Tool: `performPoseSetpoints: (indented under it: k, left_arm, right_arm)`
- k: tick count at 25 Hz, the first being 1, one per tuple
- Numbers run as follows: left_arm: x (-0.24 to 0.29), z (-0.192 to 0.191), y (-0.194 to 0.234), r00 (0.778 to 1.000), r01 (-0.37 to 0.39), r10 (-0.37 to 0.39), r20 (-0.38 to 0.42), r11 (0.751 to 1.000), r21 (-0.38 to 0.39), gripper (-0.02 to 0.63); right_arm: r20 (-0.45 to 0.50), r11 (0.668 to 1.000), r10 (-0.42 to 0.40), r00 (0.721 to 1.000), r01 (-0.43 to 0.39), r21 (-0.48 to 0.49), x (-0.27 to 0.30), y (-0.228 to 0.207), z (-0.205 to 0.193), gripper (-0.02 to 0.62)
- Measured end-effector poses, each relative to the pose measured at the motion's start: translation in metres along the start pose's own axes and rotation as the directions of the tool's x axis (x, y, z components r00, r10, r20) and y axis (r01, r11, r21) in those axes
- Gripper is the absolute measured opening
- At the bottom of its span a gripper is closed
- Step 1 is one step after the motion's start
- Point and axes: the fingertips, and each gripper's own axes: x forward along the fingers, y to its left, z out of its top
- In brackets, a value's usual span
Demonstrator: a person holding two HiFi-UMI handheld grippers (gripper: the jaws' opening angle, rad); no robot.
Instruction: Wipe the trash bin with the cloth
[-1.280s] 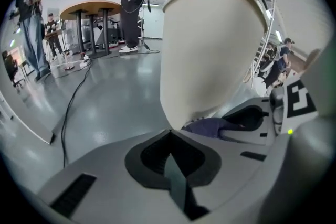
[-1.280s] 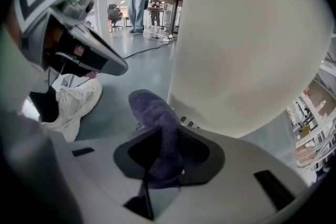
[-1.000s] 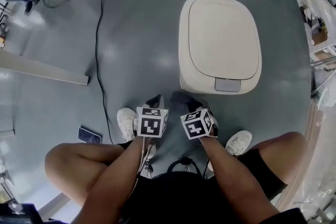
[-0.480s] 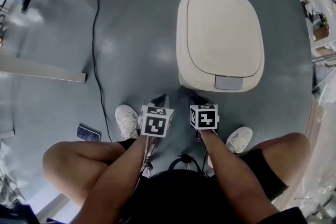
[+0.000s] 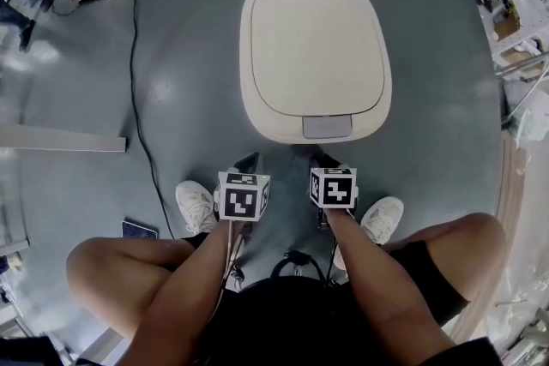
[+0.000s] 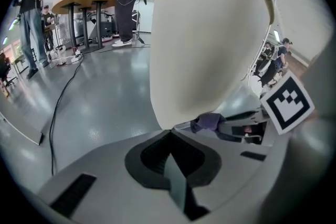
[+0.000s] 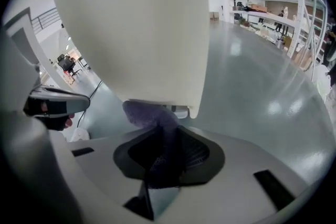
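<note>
- Cream plastic trash bin (image 5: 313, 47): rigid, smooth, probably light enough to slide when pushed.
- Soft purple cloth (image 7: 151, 114), limp, pinched in right gripper (image 7: 164, 136).
- Left gripper (image 6: 170, 136) pressed together, empty.

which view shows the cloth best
The right gripper view: the purple cloth fills the middle, pinched by the right gripper and bunched against the trash bin. The left gripper view catches only a small bunch of it beside the bin. The head view shows none clearly.
</note>
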Motion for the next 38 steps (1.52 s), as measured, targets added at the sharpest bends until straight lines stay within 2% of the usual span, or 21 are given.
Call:
performPoseSetpoints:
  k: [8, 12, 18, 23, 27, 30, 33, 35, 38]
  left_arm:
    - [0.013, 0.004, -0.023, 1.0, -0.007, 0.007, -0.017, 1.0, -0.017, 0.0]
    - [0.01, 0.006, -0.034, 1.0, -0.009, 0.009, 0.003, 0.999, -0.04, 0.0]
    - [-0.001, 0.0, -0.052, 0.999, -0.025, 0.027, 0.02, 0.997, -0.075, 0.0]
    - [-0.015, 0.012, -0.075, 0.995, -0.014, 0.024, 0.096, 0.994, -0.104, 0.0]
    - [-0.042, 0.033, -0.105, 0.984, 0.015, -0.013, 0.178, 1.0, -0.006, 0.0]
    - [-0.074, 0.053, -0.133, 0.965, 0.053, -0.065, 0.252, 0.997, 0.055, 0.0]
    - [-0.106, 0.073, -0.153, 0.947, 0.072, -0.083, 0.31, 0.996, 0.048, 0.0]
    - [-0.122, 0.086, -0.158, 0.941, 0.059, -0.066, 0.331, 0.998, 0.029, 0.0]
    - [-0.14, 0.103, -0.164, 0.928, 0.043, -0.045, 0.369, 0.999, 0.014, 0.0]
  right_arm:
    - [0.02, 0.998, -0.046, 0.999, 0.045, 0.05, -0.016, -0.048, -0.007, 0.094]
    - [0.027, 0.997, -0.046, 0.999, 0.044, 0.064, -0.021, -0.07, -0.015, 0.094]
    - [0.057, 0.991, -0.01, 0.998, 0.002, 0.131, -0.038, -0.087, -0.021, 0.094]
    - [0.147, 0.976, 0.052, 0.988, -0.082, 0.203, -0.064, -0.094, -0.01, 0.094]
    - [0.234, 0.946, 0.121, 0.965, -0.183, 0.268, -0.1, -0.096, 0.0, 0.094]
    - [0.335, 0.883, 0.184, 0.924, -0.305, 0.357, -0.137, -0.093, 0.016, 0.094]
    - [0.429, 0.818, 0.228, 0.874, -0.411, 0.402, -0.177, -0.083, 0.038, 0.094]
    - [0.473, 0.802, 0.227, 0.851, -0.439, 0.405, -0.2, -0.081, 0.058, 0.094]
    - [0.523, 0.795, 0.197, 0.829, -0.447, 0.409, -0.225, -0.084, 0.09, 0.094]
